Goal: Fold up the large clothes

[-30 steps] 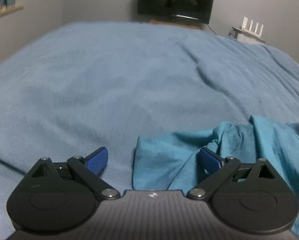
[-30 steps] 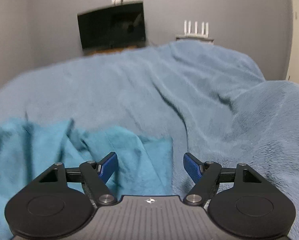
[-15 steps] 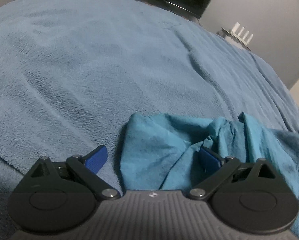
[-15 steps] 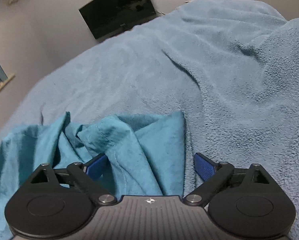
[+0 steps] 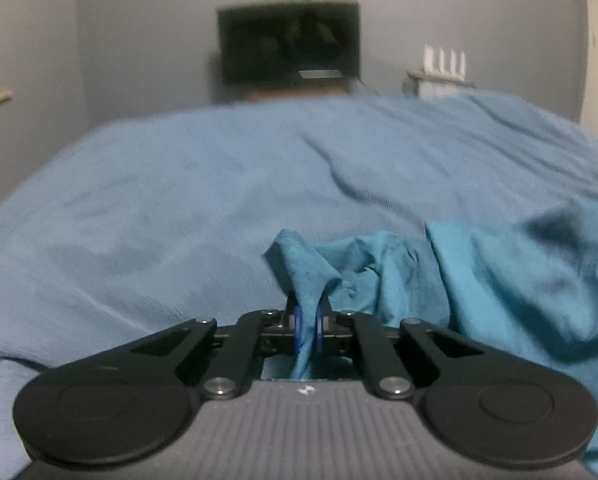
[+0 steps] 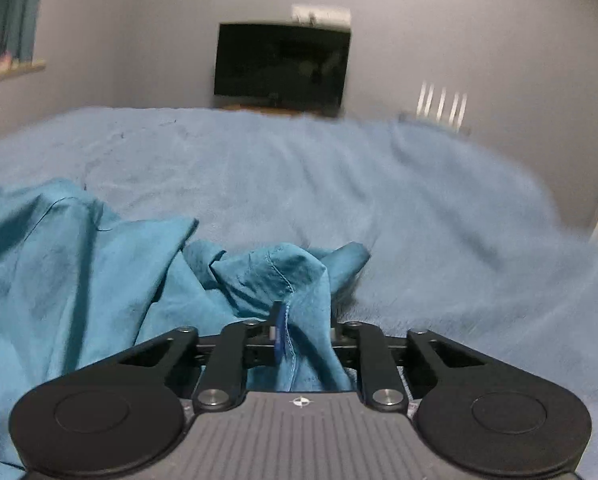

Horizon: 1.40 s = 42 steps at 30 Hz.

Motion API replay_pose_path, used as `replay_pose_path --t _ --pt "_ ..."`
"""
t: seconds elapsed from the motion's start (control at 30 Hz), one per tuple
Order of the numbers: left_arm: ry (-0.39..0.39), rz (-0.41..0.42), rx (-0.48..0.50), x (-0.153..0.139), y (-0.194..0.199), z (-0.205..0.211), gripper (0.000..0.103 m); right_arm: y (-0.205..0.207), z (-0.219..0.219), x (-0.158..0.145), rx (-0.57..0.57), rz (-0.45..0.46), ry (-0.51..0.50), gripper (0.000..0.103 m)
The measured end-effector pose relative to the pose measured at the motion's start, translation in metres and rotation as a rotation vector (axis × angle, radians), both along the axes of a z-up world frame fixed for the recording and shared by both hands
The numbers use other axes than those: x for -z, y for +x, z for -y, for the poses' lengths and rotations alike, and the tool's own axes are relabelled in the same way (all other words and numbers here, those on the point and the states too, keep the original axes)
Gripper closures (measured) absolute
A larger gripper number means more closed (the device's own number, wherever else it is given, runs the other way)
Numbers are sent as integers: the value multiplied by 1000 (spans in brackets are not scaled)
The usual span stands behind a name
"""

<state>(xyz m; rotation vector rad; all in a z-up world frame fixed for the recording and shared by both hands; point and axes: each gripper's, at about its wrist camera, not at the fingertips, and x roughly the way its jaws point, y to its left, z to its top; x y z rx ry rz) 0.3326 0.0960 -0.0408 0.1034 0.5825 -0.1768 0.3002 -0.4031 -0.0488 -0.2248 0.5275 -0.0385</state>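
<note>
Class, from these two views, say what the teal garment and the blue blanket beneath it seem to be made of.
Teal garment: thin woven cloth, probably cotton, matte; it creases sharply and shows a stitched seam. Blue blanket: likely fleece or plush, with soft fuzzy nap and broad rounded folds, though blur hides detail.

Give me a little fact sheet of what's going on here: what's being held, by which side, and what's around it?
Surface: bed covered with a blue blanket
Garment: teal garment, crumpled on the blanket
Left hand-held gripper: shut, pinching a bunched edge of the garment
Right hand-held gripper: shut on a hemmed fold of the same garment
Background: dark screen on the grey wall; white router on a shelf
Image quality: blurred
Fold state: not yet folded
</note>
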Motion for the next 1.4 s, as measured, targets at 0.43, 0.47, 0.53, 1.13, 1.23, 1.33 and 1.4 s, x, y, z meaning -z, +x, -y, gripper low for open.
replay_pose_path --t 0.43,0.47,0.53,1.13,1.23,1.33,1.4 --pt "56 193 23 -46 -44 27 103 -43 -38 -25 -59 193 -230 101" --pt "44 194 17 -48 -46 25 103 -49 -39 -28 -69 230 -238 101" --pt "39 182 13 -46 -48 24 103 -53 -45 -29 -83 266 -250 101" --pt "15 21 -28 -5 -23 11 103 26 44 6 99 -104 180 23" --pt "-21 -2 -37 0 -18 3 103 35 67 15 97 -151 335 21" --pt "-51 -20 -46 4 -14 -2 103 38 82 25 39 -170 495 54" --pt "-61 -22 -47 4 -14 -3 103 36 68 24 -12 -152 422 75"
